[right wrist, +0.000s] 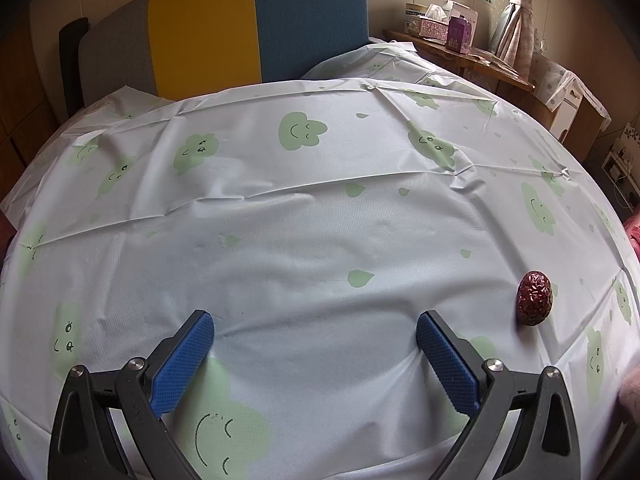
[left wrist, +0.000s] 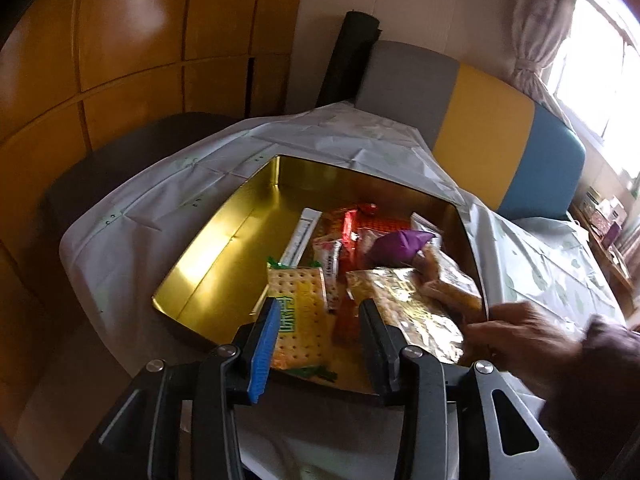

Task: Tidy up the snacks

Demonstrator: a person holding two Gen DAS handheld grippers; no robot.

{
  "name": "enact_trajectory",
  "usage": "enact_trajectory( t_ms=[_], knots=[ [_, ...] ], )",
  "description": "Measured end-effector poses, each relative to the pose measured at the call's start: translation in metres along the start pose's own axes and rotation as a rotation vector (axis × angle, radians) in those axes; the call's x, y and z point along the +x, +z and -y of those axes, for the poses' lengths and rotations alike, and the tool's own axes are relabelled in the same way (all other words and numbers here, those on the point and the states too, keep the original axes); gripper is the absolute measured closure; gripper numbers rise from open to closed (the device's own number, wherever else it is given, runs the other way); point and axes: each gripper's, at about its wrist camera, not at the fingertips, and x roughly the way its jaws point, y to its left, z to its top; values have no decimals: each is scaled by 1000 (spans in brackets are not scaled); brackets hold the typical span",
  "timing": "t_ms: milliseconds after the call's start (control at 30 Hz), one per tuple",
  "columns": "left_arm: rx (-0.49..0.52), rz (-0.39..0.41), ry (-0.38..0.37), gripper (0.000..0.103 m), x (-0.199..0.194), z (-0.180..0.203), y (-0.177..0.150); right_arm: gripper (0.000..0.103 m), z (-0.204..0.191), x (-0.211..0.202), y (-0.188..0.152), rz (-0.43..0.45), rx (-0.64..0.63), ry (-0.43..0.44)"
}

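Snacks already fill most of the right half of the gold tin (left wrist: 224, 248), which sits on the table (right wrist: 320, 240) under a cloth printed with green clouds. Among them are a cracker pack (left wrist: 298, 312) at lower centre, a gold foil pack (left wrist: 408, 308) beside it, a purple wrapper (left wrist: 396, 242) and a long white stick packet (left wrist: 302, 236). The tin's left half is bare. The left tongs (left wrist: 320, 332) hang over the near edge of the tin, jaws partly apart and easing wider, with the cracker pack seen between them; whether they touch it I cannot tell. A hand (left wrist: 520, 332) reaches in at lower right of that view. The right tongs (right wrist: 316, 340) stand wide and hold nothing. One red date (right wrist: 535, 298) lies on the cloth at right, just beside them. Judging by this, the job is nearly finished: the date seems the only item not yet in the tin.
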Motion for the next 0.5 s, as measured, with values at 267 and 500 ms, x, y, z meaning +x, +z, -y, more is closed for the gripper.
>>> enact_trajectory(
  t_ms=[267, 500],
  knots=[
    [21, 58, -14, 62, -25, 3, 15, 0, 0, 0, 0, 0, 0, 0],
    [72, 130, -34, 56, -59, 15, 21, 0, 0, 0, 0, 0, 0, 0]
  ],
)
